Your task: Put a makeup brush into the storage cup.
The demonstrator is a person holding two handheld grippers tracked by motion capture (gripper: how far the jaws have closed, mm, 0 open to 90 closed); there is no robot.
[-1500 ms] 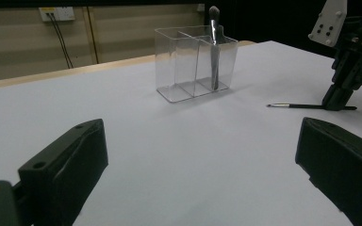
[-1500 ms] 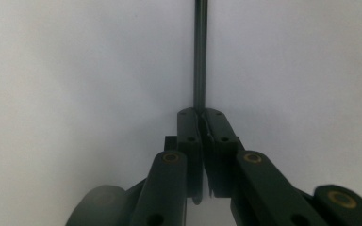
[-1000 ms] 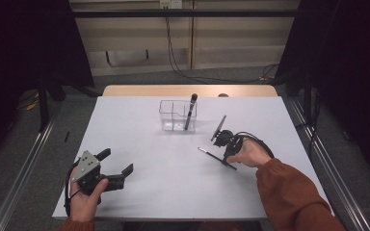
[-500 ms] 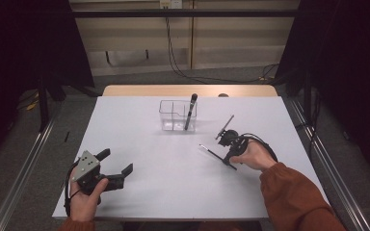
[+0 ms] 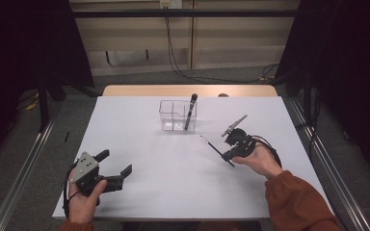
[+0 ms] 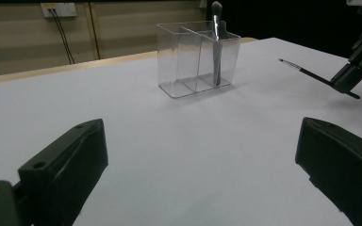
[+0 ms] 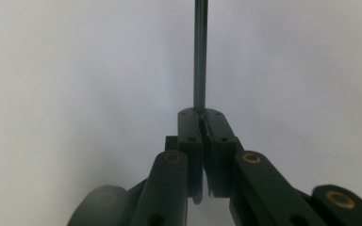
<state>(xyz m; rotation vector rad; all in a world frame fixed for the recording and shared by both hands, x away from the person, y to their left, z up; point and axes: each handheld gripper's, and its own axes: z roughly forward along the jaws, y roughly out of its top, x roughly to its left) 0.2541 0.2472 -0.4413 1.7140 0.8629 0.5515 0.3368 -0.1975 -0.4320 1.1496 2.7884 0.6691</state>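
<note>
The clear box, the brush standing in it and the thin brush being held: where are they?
clear box (image 5: 172,117), high view, its front wall.
standing brush (image 5: 189,112), high view, mid handle.
thin brush (image 7: 200,52), right gripper view, its shaft above the shut tool.

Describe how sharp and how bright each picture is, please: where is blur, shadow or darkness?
High view: the white table is evenly lit, the room around it dark. Left gripper view: the near black jaws are soft, the clear organiser sharper, with a faint shadow at its base. Right gripper view: the right gripper and the thin brush are fairly sharp, the bottom corners blurred.
</note>
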